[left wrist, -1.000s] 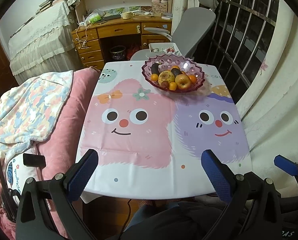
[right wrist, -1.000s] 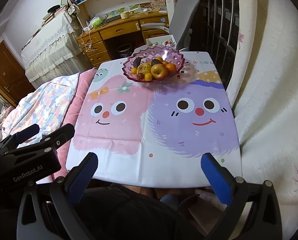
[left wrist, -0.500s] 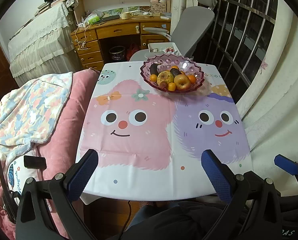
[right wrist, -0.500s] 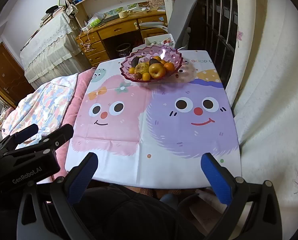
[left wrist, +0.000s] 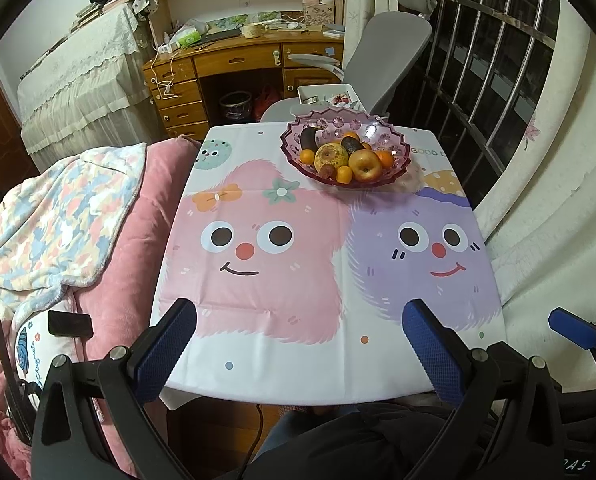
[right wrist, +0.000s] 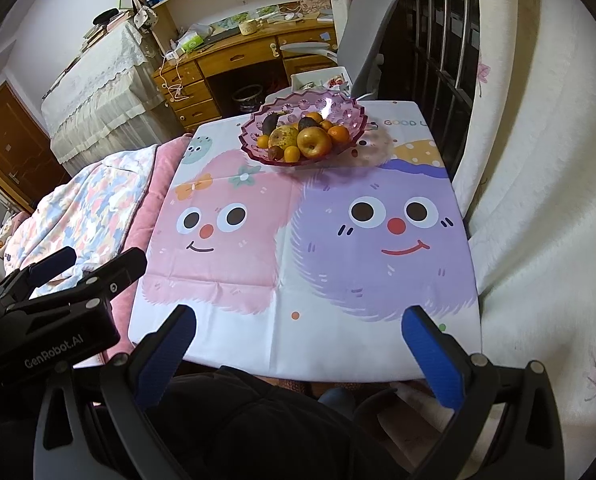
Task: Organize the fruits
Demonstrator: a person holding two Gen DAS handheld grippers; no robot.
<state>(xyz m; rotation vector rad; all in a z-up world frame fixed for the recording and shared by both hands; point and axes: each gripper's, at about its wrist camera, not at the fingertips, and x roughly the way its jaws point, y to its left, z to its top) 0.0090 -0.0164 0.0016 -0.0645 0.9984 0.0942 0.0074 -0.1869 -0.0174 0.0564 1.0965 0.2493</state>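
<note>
All the fruit's piled in the purple bowl (left wrist: 345,152) — worktop (left wrist: 298,368) bare, both tools (left wrist: 298,344) (right wrist: 298,348) spread wide, holding nothing — looks done or unstarted.

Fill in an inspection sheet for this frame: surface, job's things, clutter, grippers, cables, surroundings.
Surface: table under a cartoon-monster printed tablecloth, bare except for the bowl.
Job's things: scalloped pink plastic fruit bowl at the far edge, holding a yellow-red apple, small oranges and dark fruit.
Clutter: nothing seen on the table.
Grippers: left gripper and right gripper open, empty, at the near edge.
Cables: a dark cable under the near edge.
Surroundings: pink quilt left, grey office chair and wooden desk behind.
</note>
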